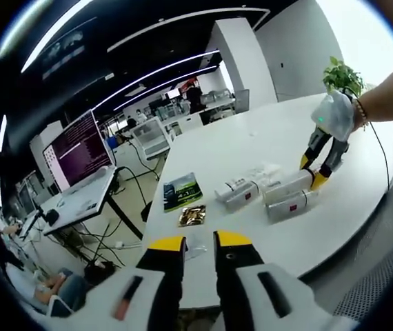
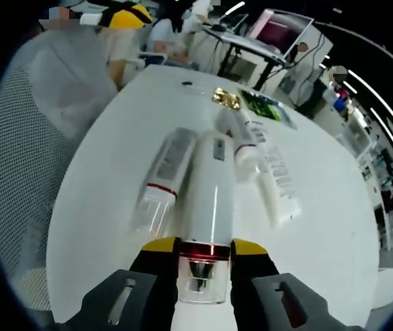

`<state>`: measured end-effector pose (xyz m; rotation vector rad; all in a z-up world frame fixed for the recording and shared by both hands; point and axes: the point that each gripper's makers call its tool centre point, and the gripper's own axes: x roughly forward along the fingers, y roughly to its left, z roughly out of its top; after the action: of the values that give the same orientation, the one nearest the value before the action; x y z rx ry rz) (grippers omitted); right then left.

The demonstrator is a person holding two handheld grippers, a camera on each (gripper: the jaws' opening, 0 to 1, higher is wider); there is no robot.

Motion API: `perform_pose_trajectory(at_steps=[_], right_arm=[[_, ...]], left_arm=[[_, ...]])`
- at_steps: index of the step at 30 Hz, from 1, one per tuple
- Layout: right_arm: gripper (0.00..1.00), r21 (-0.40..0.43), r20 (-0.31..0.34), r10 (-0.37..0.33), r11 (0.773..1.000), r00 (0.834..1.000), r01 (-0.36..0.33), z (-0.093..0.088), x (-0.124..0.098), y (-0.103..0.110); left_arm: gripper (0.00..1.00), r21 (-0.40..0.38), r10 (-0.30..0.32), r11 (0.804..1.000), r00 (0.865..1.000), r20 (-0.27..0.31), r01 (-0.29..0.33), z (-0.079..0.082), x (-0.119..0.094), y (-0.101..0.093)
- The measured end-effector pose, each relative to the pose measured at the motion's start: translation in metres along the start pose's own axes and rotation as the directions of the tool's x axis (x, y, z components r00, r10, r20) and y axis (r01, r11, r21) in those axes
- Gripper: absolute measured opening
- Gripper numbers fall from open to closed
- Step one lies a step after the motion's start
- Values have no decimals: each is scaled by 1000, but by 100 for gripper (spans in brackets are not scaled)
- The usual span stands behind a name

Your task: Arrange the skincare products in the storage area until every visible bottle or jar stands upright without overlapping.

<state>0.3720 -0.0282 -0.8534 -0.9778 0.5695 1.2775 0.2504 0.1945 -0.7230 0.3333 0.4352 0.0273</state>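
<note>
Several white skincare bottles lie on their sides on the white round table (image 1: 252, 138). In the right gripper view, my right gripper (image 2: 205, 247) is shut on the neck end of a long white bottle (image 2: 209, 186) with a red band and a clear cap. That bottle lies flat, pointing away from me. A second bottle (image 2: 165, 172) rests against its left side, and a white tube (image 2: 276, 183) and another bottle (image 2: 238, 134) lie to its right. In the left gripper view, my left gripper (image 1: 200, 241) hovers open at the table's near edge. The right gripper (image 1: 312, 172) is over the bottles (image 1: 289, 196).
A green booklet (image 1: 181, 191) and a gold packet (image 1: 192, 216) lie on the table near the bottles. A potted plant (image 1: 341, 74) stands at the far edge. Desks with a monitor (image 1: 79, 148) stand beyond the table. A person's hand (image 1: 389, 96) holds the right gripper.
</note>
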Motion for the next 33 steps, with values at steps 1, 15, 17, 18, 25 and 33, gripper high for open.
perform_pose_trajectory(at_steps=[1,15,17,18,25,33], right_arm=[[24,2,0,1,1000,1000,-1,0,0,1],[24,-28,13,1,1000,1000,-1,3,-2,16],[24,-23,18,2,1000,1000,-2,4,-1,17],[24,-23,18,0,1000,1000,0,4,-1,18],[24,-5,17,-5,1000,1000,5,5,-2,24],[24,11,13,-6,1000,1000,6,7,-2,32]], left_arm=[[14,-3,2,1000,1000,4,-2,0,0,0],[21,49,-63,997,991,117,58,60,-6,-2],[20,61,-92,995,983,156,83,79,-4,-5],[20,75,-111,992,978,178,99,88,0,-9],[24,137,-267,960,948,173,245,110,35,-49],[25,203,-466,874,880,95,441,96,86,-119]])
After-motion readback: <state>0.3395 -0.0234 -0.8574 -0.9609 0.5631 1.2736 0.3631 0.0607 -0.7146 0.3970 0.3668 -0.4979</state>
